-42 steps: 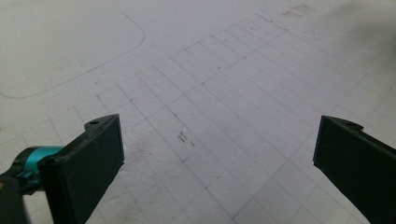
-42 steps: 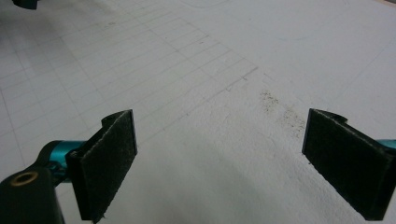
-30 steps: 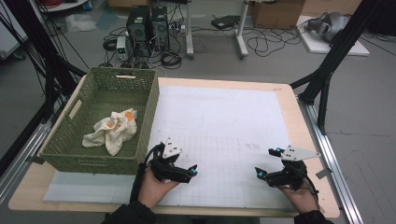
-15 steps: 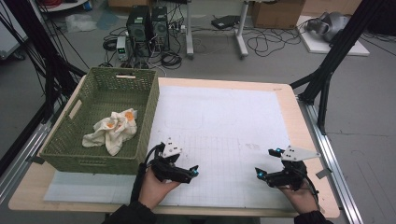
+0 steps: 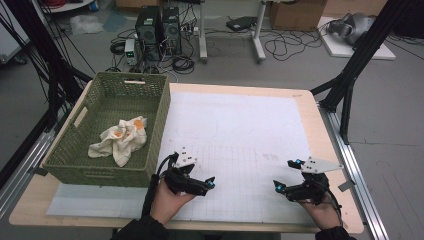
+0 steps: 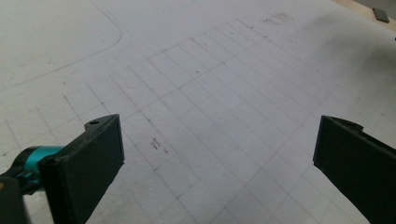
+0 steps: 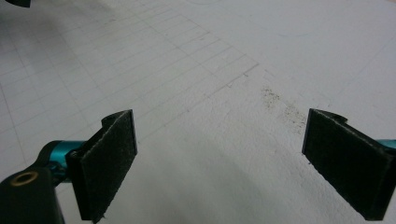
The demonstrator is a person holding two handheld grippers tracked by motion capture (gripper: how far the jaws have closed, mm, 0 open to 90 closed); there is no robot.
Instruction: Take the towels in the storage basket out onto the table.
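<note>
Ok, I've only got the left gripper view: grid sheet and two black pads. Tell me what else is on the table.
Observer: A green basket stands at the table's left side, on the high view.
Operator: Give me its contents.
Observer: One crumpled white cloth with orange marks lies inside it.
Operator: Now report the other claw.
Observer: The right claw is open over the white sheet near the front right corner; its own view shows bare sheet between the pads.
Operator: And confirm mine.
Observer: The left claw is open too, held just right of the basket's front corner.
</note>
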